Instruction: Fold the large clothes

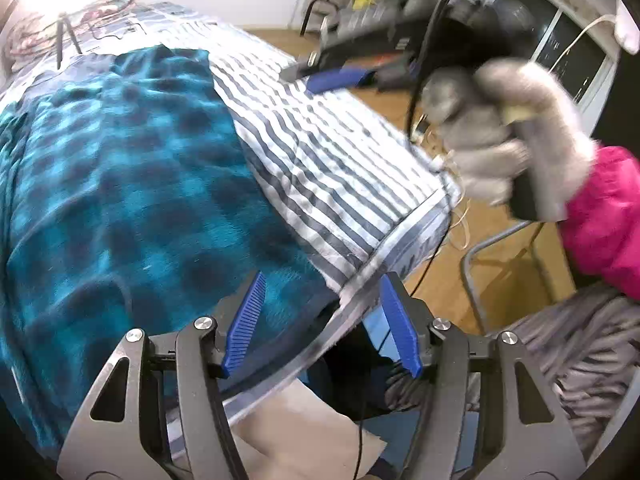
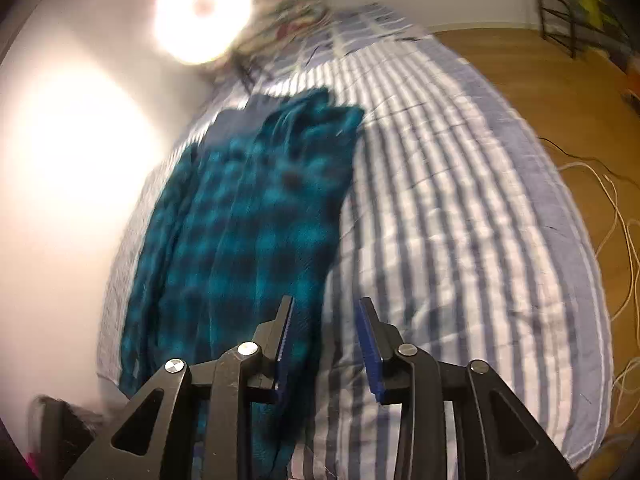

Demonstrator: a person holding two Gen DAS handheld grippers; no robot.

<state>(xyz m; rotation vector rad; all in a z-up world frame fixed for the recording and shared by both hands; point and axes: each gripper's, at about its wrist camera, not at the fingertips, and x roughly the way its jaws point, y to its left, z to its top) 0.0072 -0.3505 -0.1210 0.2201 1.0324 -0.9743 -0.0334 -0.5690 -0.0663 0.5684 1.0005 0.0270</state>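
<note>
1. We see a teal-and-black plaid garment point(image 2: 248, 216) lying lengthwise on the striped bedcover point(image 2: 460, 240), on the half of the bed nearer the white wall point(image 2: 80, 160).
2. In the left wrist view the garment point(image 1: 120, 168) fills the left of the frame; its near end runs under the gripper body, so we cannot see where its hem lies.
3. Our left gripper point(image 1: 320, 320) has its blue pads point(image 1: 246, 320) well apart, with nothing pressed between them; the bedcover's grey edge band point(image 1: 400, 248) passes behind the gap.
4. Our right gripper point(image 2: 324, 344) also has its fingers apart and clamps nothing; the garment's right edge lies behind its left pad.
5. The right wrist view is smeared by motion, so buttons, collar and folds are hard to make out.
6. A bright lamp point(image 2: 202, 10) washes out the wall beyond the garment.
7. Right of the bedcover, a gloved hand point(image 1: 492, 148) in a pink sleeve point(image 1: 604, 216) grips a dark handle, blurred.
</note>
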